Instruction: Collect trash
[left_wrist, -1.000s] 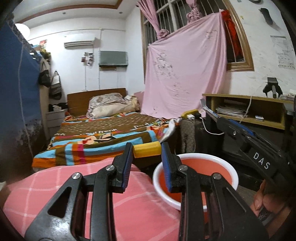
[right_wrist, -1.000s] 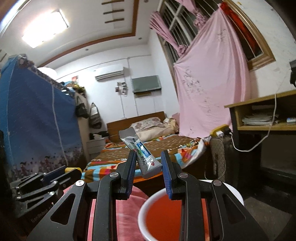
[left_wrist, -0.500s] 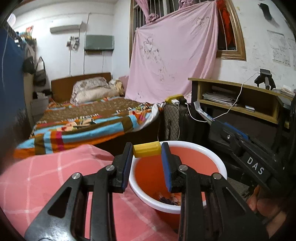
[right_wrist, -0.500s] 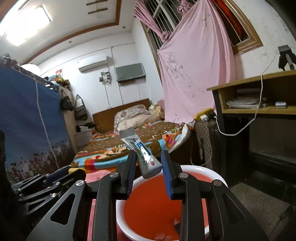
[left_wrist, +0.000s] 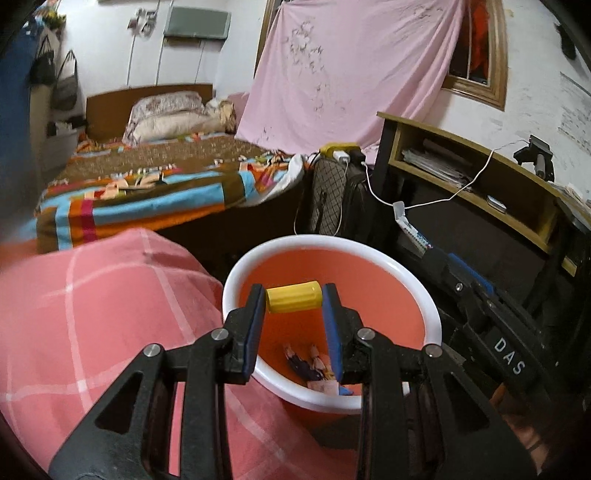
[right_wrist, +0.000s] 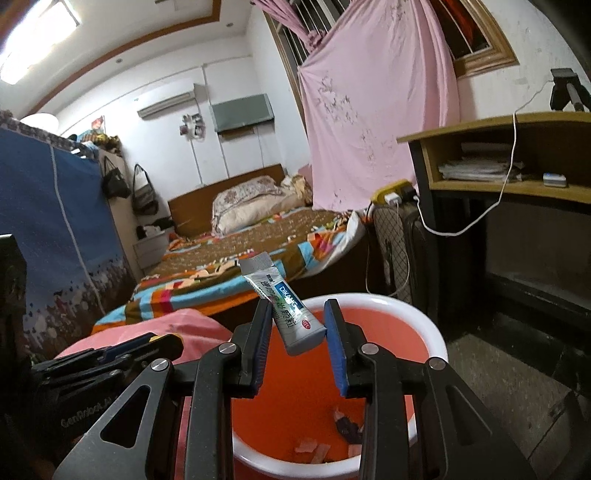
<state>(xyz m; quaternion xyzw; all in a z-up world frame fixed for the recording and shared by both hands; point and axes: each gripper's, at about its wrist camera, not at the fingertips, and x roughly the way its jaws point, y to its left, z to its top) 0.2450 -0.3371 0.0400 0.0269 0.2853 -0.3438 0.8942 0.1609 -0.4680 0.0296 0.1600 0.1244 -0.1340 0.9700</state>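
Scraps in the bucket are too small to identify.

Black tool frames, blue pads, silver screws, "DAS" lettering

Bedroom, white walls, lit from a ceiling light.
Bed with striped blanket; pink sheet over the window; wooden desk; blue wardrobe; air conditioner.

yellow cylinder, tilted sachet – above orange bin – wrappers inside.
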